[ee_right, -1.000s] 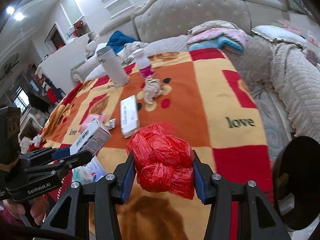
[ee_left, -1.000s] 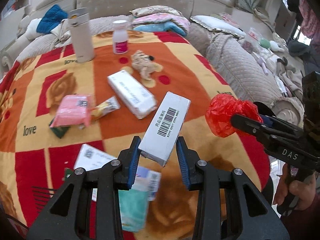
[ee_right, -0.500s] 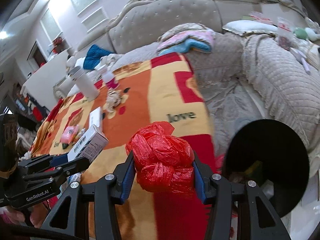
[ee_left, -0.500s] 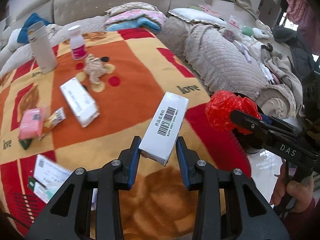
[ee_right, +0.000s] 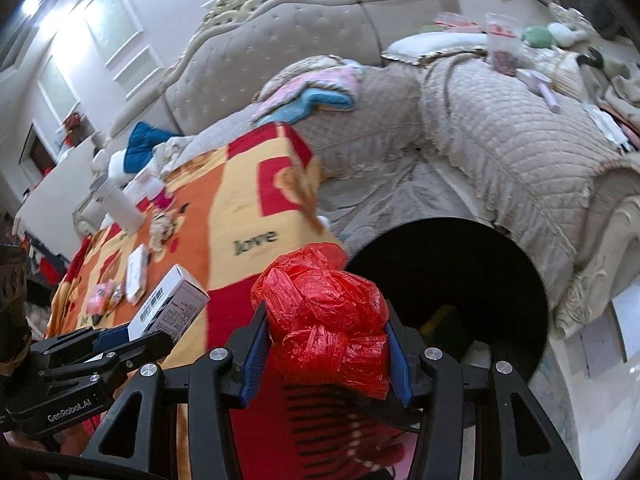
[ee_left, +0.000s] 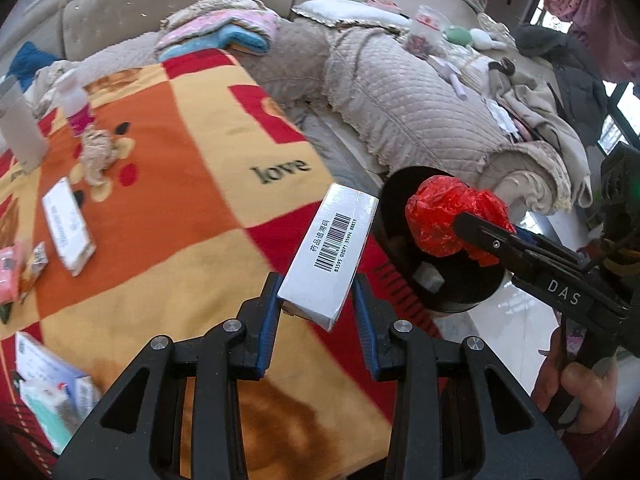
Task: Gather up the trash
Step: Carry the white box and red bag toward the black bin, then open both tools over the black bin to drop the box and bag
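Note:
My left gripper (ee_left: 318,312) is shut on a white barcoded box (ee_left: 328,254), held above the right edge of the blanket-covered table (ee_left: 180,184). The same box (ee_right: 170,304) shows at the left of the right wrist view. A crumpled red plastic bag (ee_right: 324,316) is clamped in my right gripper (ee_right: 326,344) and hangs over the near rim of a black bin (ee_right: 452,264). From the left wrist view, that red bag (ee_left: 444,216) sits above the bin (ee_left: 452,288), which holds some scraps.
Left on the blanket are a white carton (ee_left: 68,224), a crumpled tissue (ee_left: 98,152), a pink-capped bottle (ee_left: 76,108), a white flask (ee_left: 20,132), pink and gold wrappers (ee_left: 16,268) and packets (ee_left: 52,392). A quilted sofa (ee_left: 420,108) curves behind the bin.
Both grippers have swung right with their loads, off the middle of the table toward its right edge. The black bin has come into full view beneath the red bag.

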The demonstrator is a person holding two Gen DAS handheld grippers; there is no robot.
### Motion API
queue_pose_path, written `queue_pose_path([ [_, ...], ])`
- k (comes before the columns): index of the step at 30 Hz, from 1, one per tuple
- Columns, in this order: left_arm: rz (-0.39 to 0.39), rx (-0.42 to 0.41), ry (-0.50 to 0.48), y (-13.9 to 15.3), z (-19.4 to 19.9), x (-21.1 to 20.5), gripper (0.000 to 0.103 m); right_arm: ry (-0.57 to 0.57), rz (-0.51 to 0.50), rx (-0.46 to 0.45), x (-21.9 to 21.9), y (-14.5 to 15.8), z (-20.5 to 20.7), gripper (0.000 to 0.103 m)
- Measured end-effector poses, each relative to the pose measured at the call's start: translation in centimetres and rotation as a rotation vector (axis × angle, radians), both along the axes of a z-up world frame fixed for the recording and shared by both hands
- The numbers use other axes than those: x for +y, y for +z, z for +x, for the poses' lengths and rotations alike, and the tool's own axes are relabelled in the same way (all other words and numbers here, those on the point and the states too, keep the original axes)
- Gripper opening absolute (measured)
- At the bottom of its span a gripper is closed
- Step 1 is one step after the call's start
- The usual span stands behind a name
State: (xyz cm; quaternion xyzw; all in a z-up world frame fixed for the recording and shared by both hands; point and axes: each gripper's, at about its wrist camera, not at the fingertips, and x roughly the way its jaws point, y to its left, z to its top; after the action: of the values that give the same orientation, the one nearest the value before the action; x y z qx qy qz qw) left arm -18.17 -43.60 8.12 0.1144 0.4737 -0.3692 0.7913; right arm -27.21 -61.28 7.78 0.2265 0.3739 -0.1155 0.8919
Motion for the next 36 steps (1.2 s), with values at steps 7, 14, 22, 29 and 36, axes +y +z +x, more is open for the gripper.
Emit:
queue_pose_path([
  [7, 0.002, 0.004, -0.042, -0.5, -0.9, -3.6, 0.033, -0.054, 0.006, 0.015, -2.6, -0.9, -1.3, 0.049],
  [14, -0.003, 0.030, -0.064, -1.1, -0.9, -6.1, 0.033, -0.092, 0.020, 0.024, -4.3, -1.7, -1.9, 0.049],
  [22, 0.003, 0.055, -0.071, -2.3, -0.5, -8.4, 0.033, -0.141, 0.039, 0.045, -6.5, -3.0, -2.6, 0.050],
  [29, 0.016, 0.066, -0.074, -3.4, -0.5, -9.7, 0.033, -0.162, 0.041, 0.063, -7.4, -3.9, -2.9, 0.050],
  [36, 0.009, 0.075, -0.077, -3.8, -0.4, -10.3, 0.033, -0.167, 0.040, 0.071, -7.6, -4.4, -2.7, 0.051],
])
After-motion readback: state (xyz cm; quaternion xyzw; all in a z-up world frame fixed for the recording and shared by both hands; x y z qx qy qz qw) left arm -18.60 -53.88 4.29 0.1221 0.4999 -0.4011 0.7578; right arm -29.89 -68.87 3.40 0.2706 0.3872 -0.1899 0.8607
